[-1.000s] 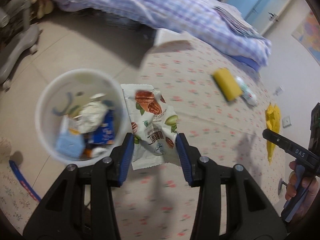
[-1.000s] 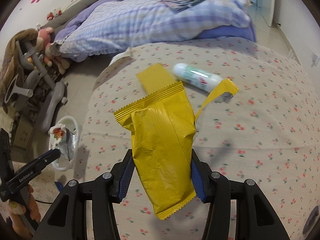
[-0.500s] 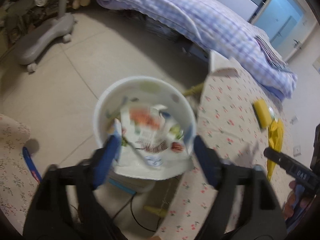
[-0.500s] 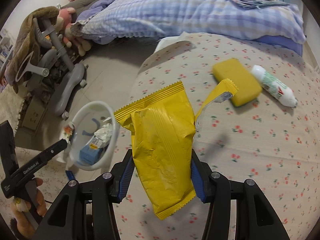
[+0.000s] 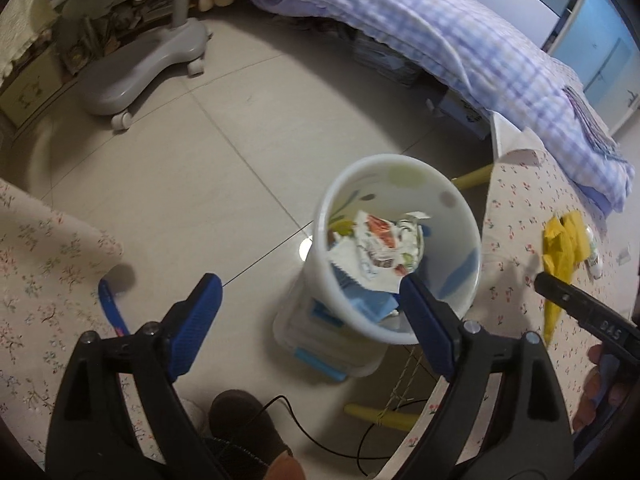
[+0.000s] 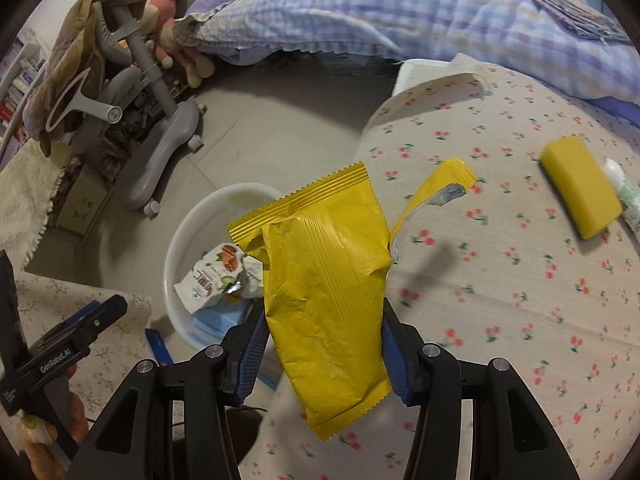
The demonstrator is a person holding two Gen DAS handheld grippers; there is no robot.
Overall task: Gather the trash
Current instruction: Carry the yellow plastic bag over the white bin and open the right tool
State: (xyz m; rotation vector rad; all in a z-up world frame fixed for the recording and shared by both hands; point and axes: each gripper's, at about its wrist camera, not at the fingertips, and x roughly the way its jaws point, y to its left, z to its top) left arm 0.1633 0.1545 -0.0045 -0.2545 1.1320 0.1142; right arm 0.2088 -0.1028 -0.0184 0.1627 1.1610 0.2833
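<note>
A: What is the left gripper doing?

B: Its jaws are opening, with nothing between them — only floor tile and the side of the white bin show in the gap. The right blue pad overlaps the bin's near rim in the left wrist view.

A: And the nut-snack wrapper?

B: It lies inside the bin, on top of the other rubbish, crumpled and face up, resting over a light blue packet. The right wrist view shows it too, against the bin's near wall.

A: The right gripper?

B: Clenched on the yellow wrapper. Both blue pads press its sides, and the wrapper stands up out of the jaws, its crimped top edge tilted and a torn strip curling off to the right.

A: Where is that relative to the bin?

B: In the right wrist view the wrapper hides part of the bin's right side, at the edge of the floral tablecloth. Whether it is directly over the opening I cannot tell.

A: Anything left on the table?

B: A yellow sponge with a white tube just beside it, well apart from the gripper — both blurred
</note>
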